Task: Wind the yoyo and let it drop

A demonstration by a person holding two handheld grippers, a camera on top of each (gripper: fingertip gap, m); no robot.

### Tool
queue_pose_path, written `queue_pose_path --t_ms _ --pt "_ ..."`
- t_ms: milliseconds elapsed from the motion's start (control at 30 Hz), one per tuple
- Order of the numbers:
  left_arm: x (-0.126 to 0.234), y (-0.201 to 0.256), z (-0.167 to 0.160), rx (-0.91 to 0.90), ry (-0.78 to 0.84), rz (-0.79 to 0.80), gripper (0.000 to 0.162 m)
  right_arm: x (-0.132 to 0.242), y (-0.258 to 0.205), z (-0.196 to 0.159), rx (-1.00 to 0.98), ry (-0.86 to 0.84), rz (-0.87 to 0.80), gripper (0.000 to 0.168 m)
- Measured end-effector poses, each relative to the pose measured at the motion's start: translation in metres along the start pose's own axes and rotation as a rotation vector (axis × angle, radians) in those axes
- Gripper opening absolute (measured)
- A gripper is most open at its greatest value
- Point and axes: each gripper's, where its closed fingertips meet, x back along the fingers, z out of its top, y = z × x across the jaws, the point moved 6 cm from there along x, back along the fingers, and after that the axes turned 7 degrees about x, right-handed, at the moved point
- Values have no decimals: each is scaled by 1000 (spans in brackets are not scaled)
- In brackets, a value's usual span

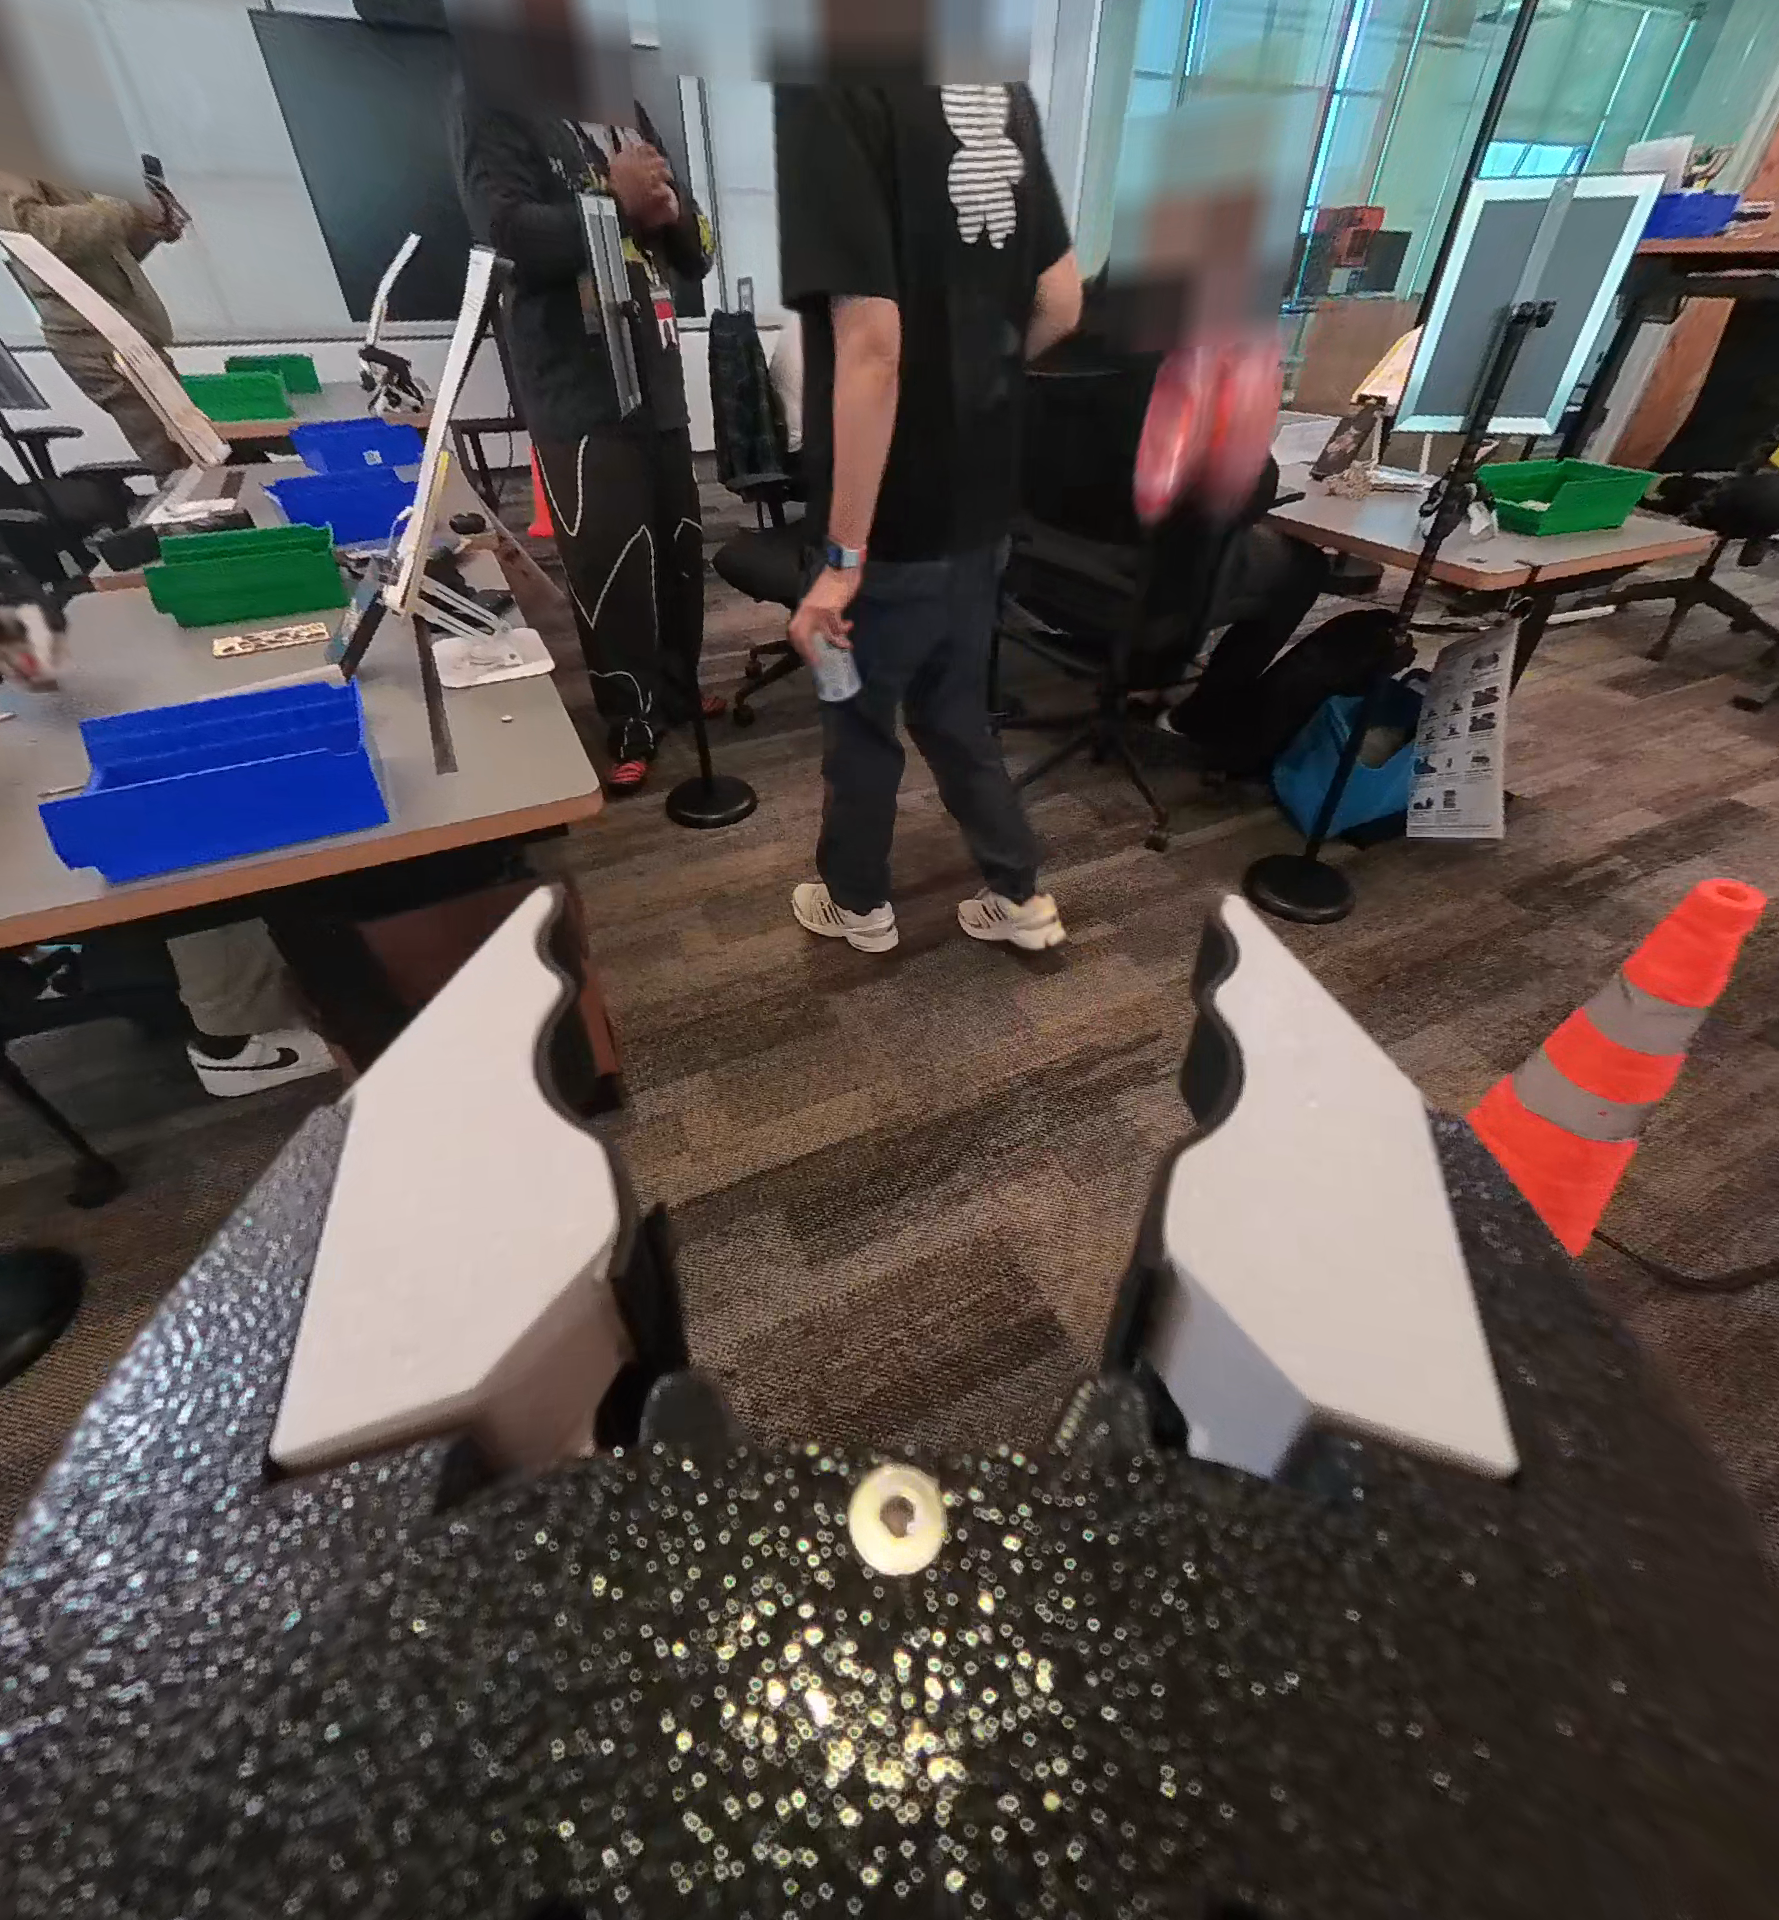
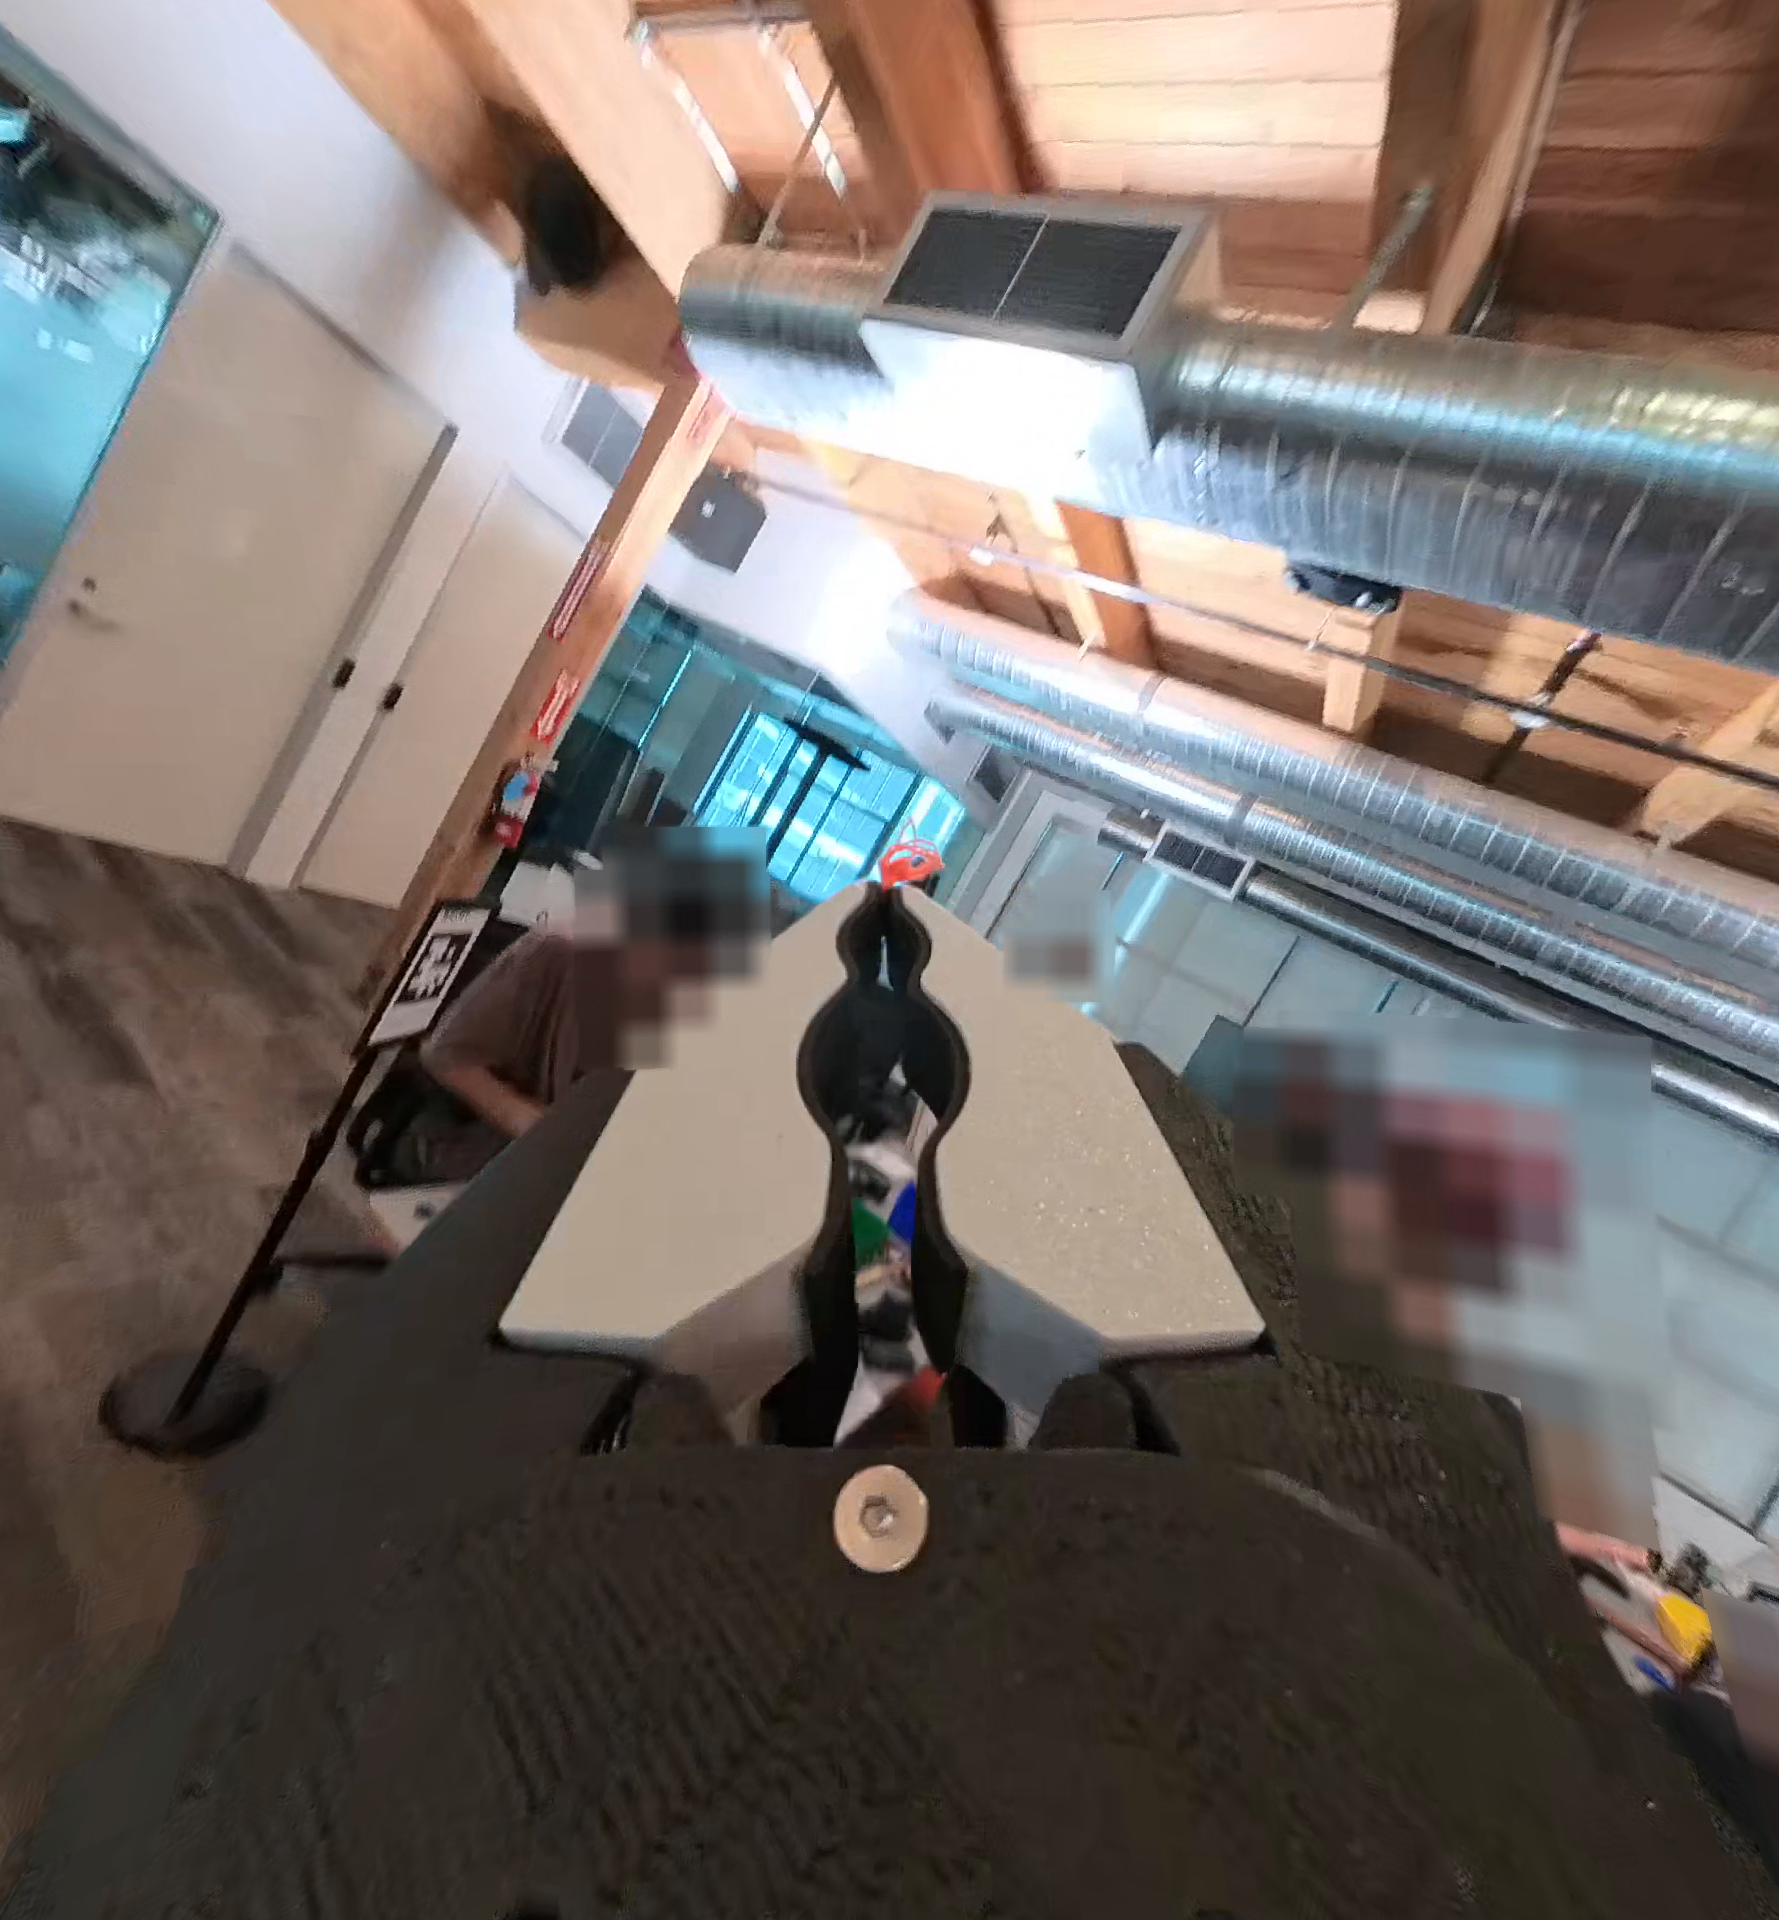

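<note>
A red yoyo (image 1: 1202, 431) shows in the left wrist view as a motion-blurred shape in mid-air at the upper right, well above the carpet. I cannot make out its string there. My left gripper (image 1: 890, 914) is open and empty, fingers wide apart, pointing at the floor below and left of the yoyo. My right gripper (image 2: 887, 904) is shut, tilted up toward the ceiling. A small loop of red string (image 2: 911, 862) sticks out just past its closed tips. The yoyo itself is not in the right wrist view.
A grey table (image 1: 511, 769) at the left holds blue bins (image 1: 220, 769) and green bins (image 1: 241, 582). Two people stand ahead (image 1: 926, 416). An orange cone (image 1: 1623, 1049) stands at the right. Stanchion bases (image 1: 1298, 885) and office chairs stand on the carpet. Ducts (image 2: 1487, 457) run overhead. Tip to tip, the grippers are about 50 cm apart.
</note>
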Motion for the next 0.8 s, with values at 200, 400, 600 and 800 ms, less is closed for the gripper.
queue_pose_path --t_ms 200,400,600,800 --pt "-1 3 4 20 -1 -36 113 -3 -22 -53 -1 -139 17 0" --pt "-7 13 3 29 -23 -81 112 5 -42 -89 -25 -236 53 0" --pt "-9 18 -10 40 -59 -94 113 60 -163 -220 -238 -512 309 0" --pt "-1 10 -17 86 -75 -81 112 103 -249 -310 -417 -719 463 0"
